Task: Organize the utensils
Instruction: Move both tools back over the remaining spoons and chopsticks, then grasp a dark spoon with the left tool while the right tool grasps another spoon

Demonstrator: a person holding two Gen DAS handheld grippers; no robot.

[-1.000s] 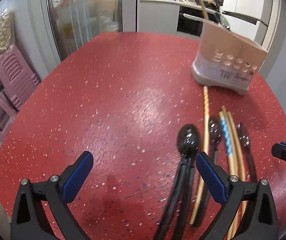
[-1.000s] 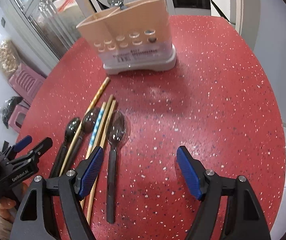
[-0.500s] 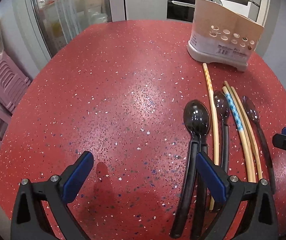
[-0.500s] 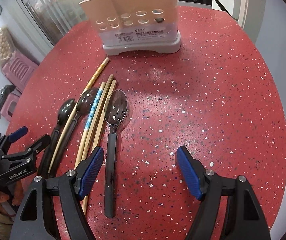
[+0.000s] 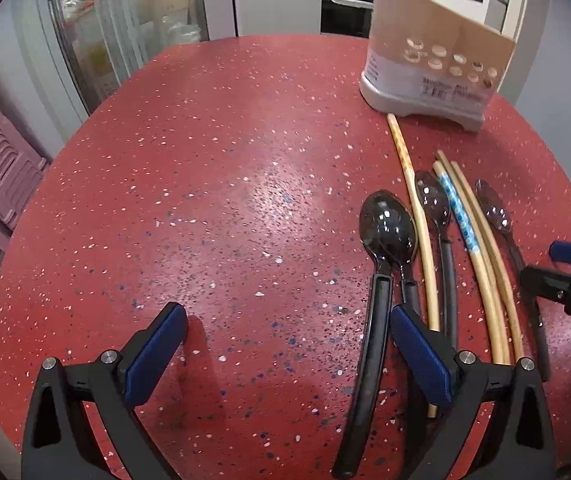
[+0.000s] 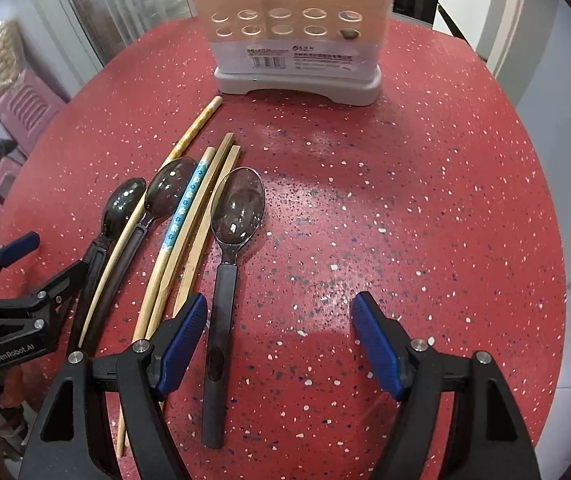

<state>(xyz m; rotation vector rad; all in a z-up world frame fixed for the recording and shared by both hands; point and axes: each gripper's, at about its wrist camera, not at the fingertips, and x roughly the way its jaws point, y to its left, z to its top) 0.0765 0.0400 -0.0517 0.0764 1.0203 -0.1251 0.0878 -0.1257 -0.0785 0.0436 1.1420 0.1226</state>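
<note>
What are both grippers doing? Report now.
Left gripper: open, holding nothing.
Right gripper: open, holding nothing; a dark translucent plastic spoon lies beside its left finger.

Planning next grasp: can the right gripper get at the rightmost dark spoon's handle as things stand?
Probably yes. The right gripper is open, the dark spoon handle lies just inside its left pad, with bare red table on the other side. The chopsticks lying close beside the spoon could get nudged.

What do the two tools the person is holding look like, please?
Both are alike: black plastic frames with triangular cut-outs, silver bolts at the joints, and two fingers faced with ribbed blue pads. The left tool and the right tool show the same build. Seen side-on from the right wrist, the left tool's body bears white "GenRobot.AI" lettering. No cables show.
</note>
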